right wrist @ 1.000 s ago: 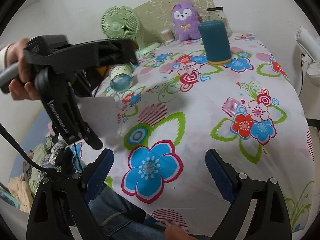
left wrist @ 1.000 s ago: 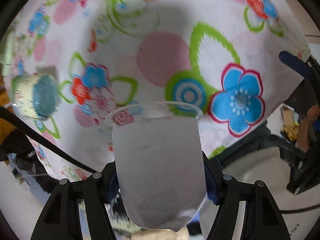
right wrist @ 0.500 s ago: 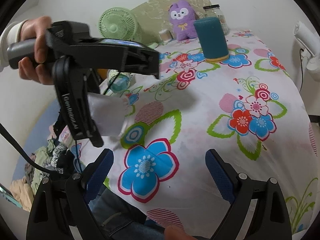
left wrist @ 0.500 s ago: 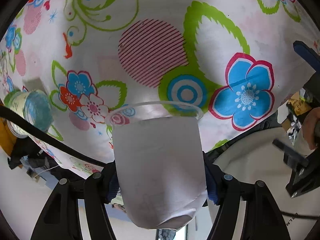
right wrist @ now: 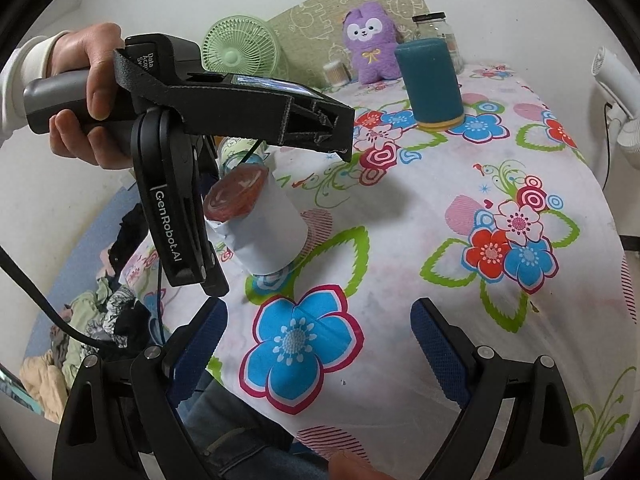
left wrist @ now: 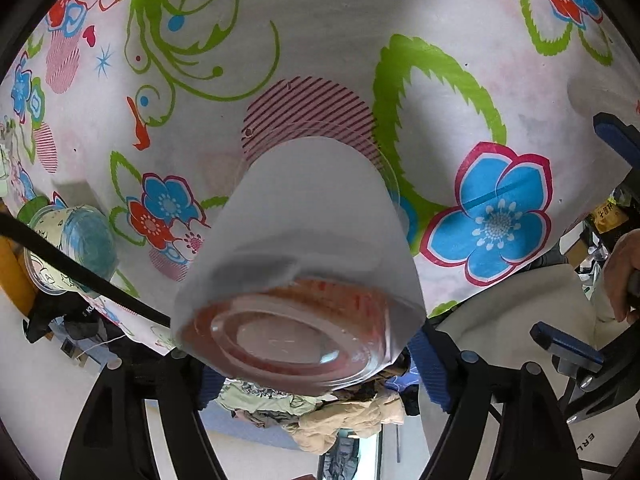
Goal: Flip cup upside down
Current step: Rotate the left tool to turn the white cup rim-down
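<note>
The cup (left wrist: pixel 304 248) is clear plastic with a white paper sleeve and a reddish base. It is tilted mouth-down toward the flowered tablecloth (left wrist: pixel 440 40), base toward the camera. My left gripper (left wrist: pixel 312 364) is shut on the cup near its base. In the right wrist view the cup (right wrist: pixel 260 228) hangs from the left gripper (right wrist: pixel 208 248), its rim on or just above the cloth; I cannot tell which. My right gripper (right wrist: pixel 318 336) is open and empty over the table's near edge.
A small jar with a blue lid (right wrist: pixel 236 152) lies behind the cup. A teal cylinder (right wrist: pixel 432 80), a purple plush toy (right wrist: pixel 368 40), a glass jar (right wrist: pixel 436 28) and a green fan (right wrist: pixel 240 48) stand at the back. Clothes (right wrist: pixel 92 316) lie on the floor at left.
The left gripper has rotated the cup from pointing forward to mouth-down and lowered it to the cloth. The right gripper has stayed put.
</note>
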